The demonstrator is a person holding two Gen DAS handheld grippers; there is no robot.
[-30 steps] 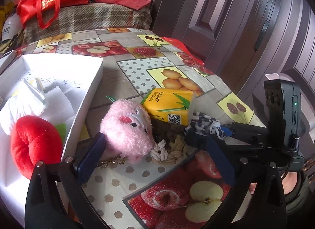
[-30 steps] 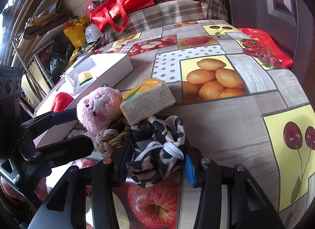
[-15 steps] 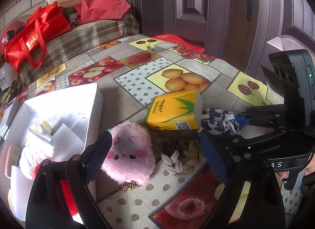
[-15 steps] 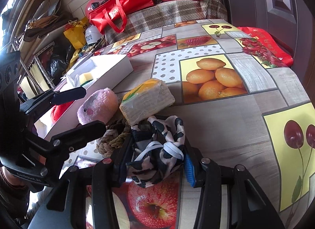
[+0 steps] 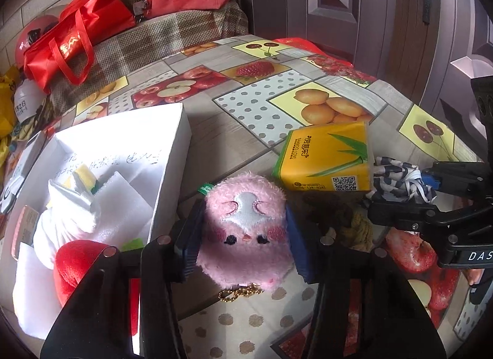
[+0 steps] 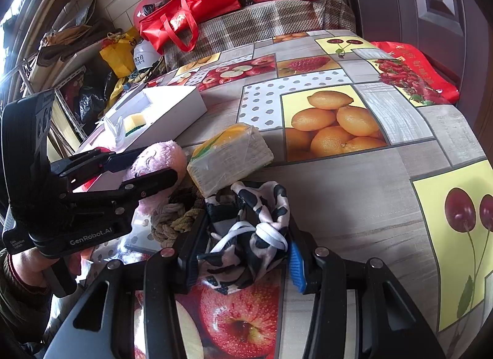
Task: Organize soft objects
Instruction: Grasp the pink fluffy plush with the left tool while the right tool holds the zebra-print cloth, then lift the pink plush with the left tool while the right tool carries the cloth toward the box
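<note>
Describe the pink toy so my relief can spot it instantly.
Start at the white box on the fruit-print table. Just beside its near corner, left of the yellow tissue pack, sits the pink plush between the fingers of the left tool, whose jaws have just been closing. It alone is fuzzy and pink, with a stitched face and a gold chain.
</note>
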